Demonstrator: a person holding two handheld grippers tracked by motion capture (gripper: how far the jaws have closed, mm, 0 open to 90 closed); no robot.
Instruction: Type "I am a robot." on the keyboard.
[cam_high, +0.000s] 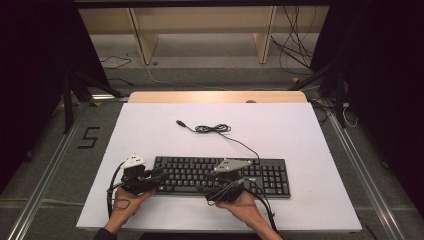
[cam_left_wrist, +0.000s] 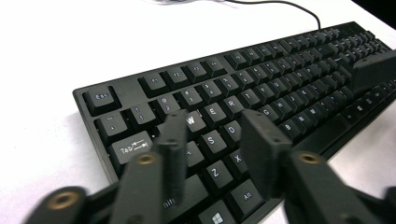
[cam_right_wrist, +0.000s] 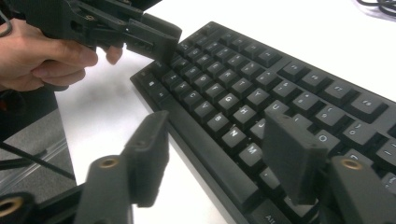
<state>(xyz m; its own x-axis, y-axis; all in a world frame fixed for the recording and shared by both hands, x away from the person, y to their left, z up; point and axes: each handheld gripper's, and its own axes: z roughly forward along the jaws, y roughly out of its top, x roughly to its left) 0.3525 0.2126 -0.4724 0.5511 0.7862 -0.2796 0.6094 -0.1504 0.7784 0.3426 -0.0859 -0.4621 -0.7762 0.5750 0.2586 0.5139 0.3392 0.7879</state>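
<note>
Both grippers are at the keyboard, with fingers apart and nothing held.

The black keyboard (cam_high: 222, 176) lies flat on the white table (cam_high: 300, 130), close to your edge of it. Your left gripper (cam_left_wrist: 217, 140) hangs over the keys at the left end, fingers open, no key pinched. Your right gripper (cam_right_wrist: 219, 154) is at the front edge near the middle, fingers wide, one over the keys and one off the front. Come down slowly and keep each gripper level. The cable (cam_high: 215, 129) lies behind the keyboard, so stay in front. There is lots of bare table at the back and both sides, little at the front.
</note>
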